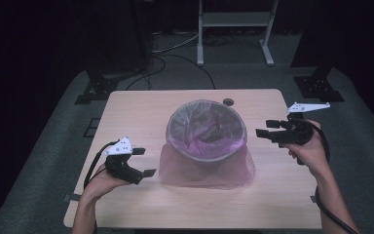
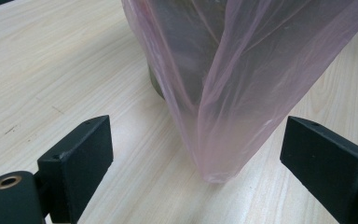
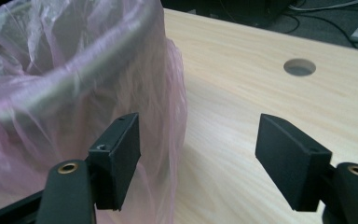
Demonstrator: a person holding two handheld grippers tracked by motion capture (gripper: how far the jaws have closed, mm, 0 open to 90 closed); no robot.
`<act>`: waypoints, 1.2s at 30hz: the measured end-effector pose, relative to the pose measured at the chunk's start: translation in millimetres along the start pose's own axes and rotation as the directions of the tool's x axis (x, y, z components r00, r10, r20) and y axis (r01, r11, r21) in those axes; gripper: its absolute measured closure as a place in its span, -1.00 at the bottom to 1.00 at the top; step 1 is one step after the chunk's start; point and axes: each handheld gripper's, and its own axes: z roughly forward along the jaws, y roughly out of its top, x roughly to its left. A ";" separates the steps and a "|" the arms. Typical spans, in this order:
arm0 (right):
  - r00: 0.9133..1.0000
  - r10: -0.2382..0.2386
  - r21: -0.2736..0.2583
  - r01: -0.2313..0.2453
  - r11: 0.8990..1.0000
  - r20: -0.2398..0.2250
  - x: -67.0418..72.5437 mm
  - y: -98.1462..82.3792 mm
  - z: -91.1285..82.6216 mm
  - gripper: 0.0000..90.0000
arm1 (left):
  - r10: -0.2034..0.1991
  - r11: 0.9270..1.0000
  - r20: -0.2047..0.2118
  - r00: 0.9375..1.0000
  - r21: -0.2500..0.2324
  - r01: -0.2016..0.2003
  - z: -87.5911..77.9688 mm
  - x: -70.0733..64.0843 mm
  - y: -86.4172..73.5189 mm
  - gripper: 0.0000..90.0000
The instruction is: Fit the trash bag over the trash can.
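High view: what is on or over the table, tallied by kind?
Bin: 1
Pink bag lining the bin: 1
Hand-held grippers, both open: 2 (left hand-held gripper, right hand-held gripper)
Total: 4

Contents of the bin are indistinct behind the crumpled pink bag. The bin's top is cut off in the left gripper view. The worktop's near edge runs out of frame.
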 end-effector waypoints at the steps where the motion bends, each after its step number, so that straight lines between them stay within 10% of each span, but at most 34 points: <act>1: 1.000 0.002 0.000 -0.002 1.000 0.003 -1.0 -3.7 0.2 -0.33 | 0.000 1.000 0.000 1.000 -0.002 0.000 0.3 0.2 -0.5 -0.82; 36: 0.993 0.104 -0.044 -0.102 0.994 0.049 4.8 -114.3 -5.7 -0.35 | -0.017 1.000 -0.004 1.000 0.019 0.017 1.1 1.0 -7.2 -0.82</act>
